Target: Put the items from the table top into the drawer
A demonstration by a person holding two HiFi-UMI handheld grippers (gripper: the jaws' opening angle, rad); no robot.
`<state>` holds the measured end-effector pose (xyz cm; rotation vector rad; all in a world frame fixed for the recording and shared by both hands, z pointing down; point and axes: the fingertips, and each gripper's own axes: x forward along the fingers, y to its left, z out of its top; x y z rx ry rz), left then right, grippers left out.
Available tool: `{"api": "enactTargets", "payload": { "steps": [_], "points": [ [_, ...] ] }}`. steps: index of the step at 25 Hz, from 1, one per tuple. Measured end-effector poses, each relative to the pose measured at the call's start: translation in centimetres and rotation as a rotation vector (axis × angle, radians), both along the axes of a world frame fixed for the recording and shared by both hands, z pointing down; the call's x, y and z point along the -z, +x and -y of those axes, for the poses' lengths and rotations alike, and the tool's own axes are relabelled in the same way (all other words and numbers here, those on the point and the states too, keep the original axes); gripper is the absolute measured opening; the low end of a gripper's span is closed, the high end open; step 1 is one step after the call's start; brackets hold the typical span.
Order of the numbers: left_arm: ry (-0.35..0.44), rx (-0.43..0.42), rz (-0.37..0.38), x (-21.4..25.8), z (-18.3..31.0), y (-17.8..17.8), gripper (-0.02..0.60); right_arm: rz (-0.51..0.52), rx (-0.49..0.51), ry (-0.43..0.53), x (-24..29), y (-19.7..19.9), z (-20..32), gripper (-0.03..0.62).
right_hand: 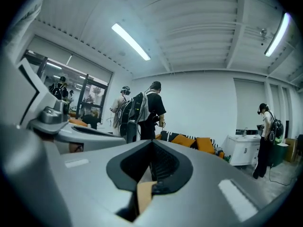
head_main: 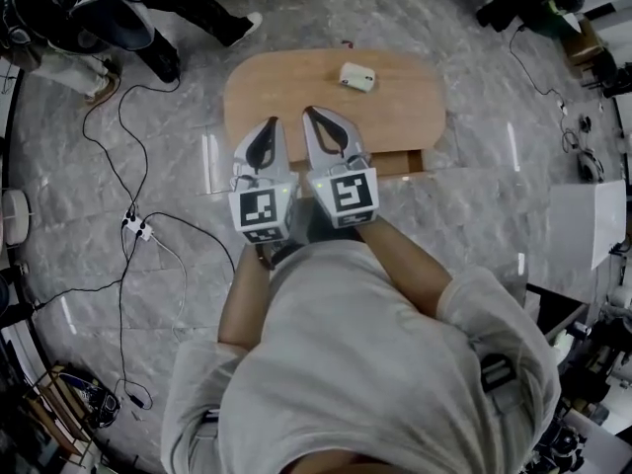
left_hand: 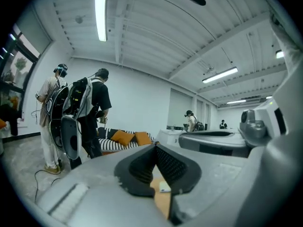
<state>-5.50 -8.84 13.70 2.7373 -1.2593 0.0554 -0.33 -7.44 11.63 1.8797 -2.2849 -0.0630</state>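
Note:
A small white item [head_main: 357,76] lies near the far edge of the oval wooden table [head_main: 296,87]. The same white item [left_hand: 164,187] shows through the gap under the jaws in the left gripper view. A wooden drawer front [head_main: 400,164] sits under the table's near edge. My left gripper [head_main: 271,121] and right gripper [head_main: 310,113] are held side by side, high above the near part of the table, pointing level. Both are shut with nothing between the jaws. In the gripper views, the left gripper's [left_hand: 155,145] and the right gripper's [right_hand: 151,142] tips meet.
Black cables and a white power strip [head_main: 136,227] lie on the marble floor to the left. People [left_hand: 90,117] with backpacks stand beyond the table. A striped sofa with orange cushions [left_hand: 125,137] and a white cabinet [right_hand: 244,155] stand by the far wall.

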Motion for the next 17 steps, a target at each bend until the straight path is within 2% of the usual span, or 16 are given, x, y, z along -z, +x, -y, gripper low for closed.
{"api": "enactTargets", "payload": {
  "steps": [6,17],
  "points": [
    [0.032,-0.018,0.000,1.1,0.3,0.1,0.020,-0.001,-0.028,0.036,1.4,0.3,-0.4,0.006],
    [0.033,-0.032,0.008,1.7,1.4,2.8,0.020,-0.015,-0.069,0.038,2.0,4.1,0.5,0.006]
  ]
}}
